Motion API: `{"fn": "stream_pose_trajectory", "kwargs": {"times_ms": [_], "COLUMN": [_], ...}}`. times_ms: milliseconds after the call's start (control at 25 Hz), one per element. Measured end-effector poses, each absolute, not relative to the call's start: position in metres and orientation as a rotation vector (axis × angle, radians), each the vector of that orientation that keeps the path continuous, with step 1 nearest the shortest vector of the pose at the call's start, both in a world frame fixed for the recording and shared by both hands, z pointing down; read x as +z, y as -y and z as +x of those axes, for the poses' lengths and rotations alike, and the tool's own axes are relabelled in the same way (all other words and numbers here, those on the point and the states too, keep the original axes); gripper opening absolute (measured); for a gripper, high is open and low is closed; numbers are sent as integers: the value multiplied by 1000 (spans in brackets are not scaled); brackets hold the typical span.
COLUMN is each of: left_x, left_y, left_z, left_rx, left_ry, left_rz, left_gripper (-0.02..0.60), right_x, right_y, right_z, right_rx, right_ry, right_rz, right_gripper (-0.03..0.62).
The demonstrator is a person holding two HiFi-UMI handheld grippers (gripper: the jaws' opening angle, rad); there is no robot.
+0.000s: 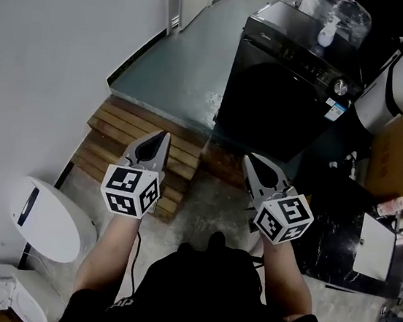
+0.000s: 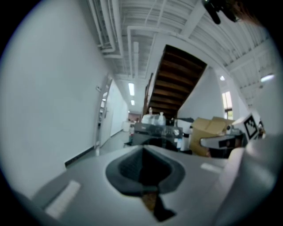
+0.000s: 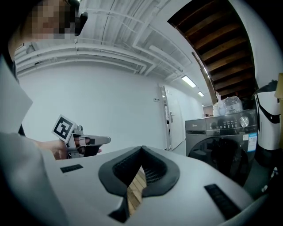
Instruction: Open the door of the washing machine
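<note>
Both tongs are closed and empty: the left tongs (image 1: 162, 135) and right tongs (image 1: 249, 159) are held out side by side over the floor, jaws pressed together with nothing between them. Ahead stands the dark front-loading washing machine (image 1: 288, 87), well apart from either tip, past a low wooden pallet (image 1: 135, 137). Its round door (image 3: 224, 158) faces the person and looks shut.

The door is likely a rigid, hinged ring of plastic round thick glass, not fragile but held by a latch, so it should resist a pull and then give suddenly. Its glossy face would probably be slippery for the pads. The sensible hold is the handle or recess at the door's rim, opposite the hinge; which side that is cannot be made out here. The tongs would have to open before hooking there.
</note>
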State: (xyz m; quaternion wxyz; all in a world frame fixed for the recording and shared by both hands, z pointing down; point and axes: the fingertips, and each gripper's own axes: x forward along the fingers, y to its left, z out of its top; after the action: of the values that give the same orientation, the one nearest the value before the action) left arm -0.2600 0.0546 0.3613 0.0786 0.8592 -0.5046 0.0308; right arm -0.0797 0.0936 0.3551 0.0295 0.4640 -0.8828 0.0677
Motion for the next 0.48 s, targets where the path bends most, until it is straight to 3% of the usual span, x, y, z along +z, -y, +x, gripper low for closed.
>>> {"fn": "stream_pose_trajectory", "kwargs": {"times_ms": [480], "left_x": [372], "left_y": [15], "left_z": [-243], "left_rx": [51], "left_ry": [1560], "left_rz": [2488], "left_gripper": [9], "right_x": [366], "right_y": [-20], "right_z": [-40], "right_rx": [314], "right_ry": [2775], "right_rz": [1467], "right_gripper": [-6]}}
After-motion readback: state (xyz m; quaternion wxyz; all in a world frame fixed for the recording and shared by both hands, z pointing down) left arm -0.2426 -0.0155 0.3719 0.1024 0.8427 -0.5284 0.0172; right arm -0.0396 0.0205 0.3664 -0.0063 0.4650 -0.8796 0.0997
